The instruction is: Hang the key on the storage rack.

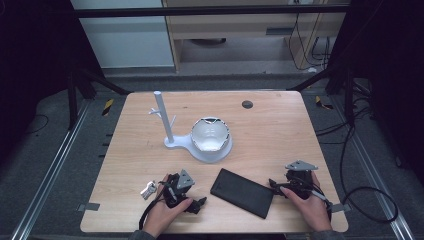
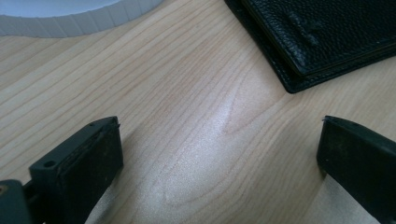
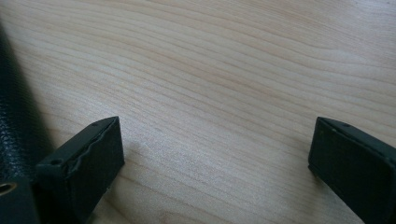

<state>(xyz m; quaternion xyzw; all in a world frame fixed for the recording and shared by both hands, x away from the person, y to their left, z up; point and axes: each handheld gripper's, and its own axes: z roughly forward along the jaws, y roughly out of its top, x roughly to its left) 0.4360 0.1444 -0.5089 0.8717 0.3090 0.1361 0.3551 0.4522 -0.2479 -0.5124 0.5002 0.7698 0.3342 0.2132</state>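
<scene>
One small silver metal object [image 1: 148,189] lies on the near left of the counter [image 1: 280,130], just left of the left tool [image 1: 197,204]; what it is cannot be told. Left tool rests low on the counter at near left, jaws spread wide with bare wood between them. In the left gripper view one corner of the black wallet [image 2: 322,37] lies beyond and to the right of the jaws, apart from them, and the rim of the white stand base [image 2: 70,21] shows at far left. One white stand [image 1: 172,135] with an upright post and short pegs sits at mid counter, and one white bowl [image 1: 210,135] sits on its round base. One black wallet [image 1: 242,192], flat, lies near centre between the two tools. Right tool [image 1: 274,186] rests at near right, jaws spread, its tips just beside the wallet's right end; the right gripper view shows the wallet's edge [image 3: 14,121] next to the left jaw, touching or not I cannot tell. One dark round spot [image 1: 247,104] sits on the far counter.
</scene>
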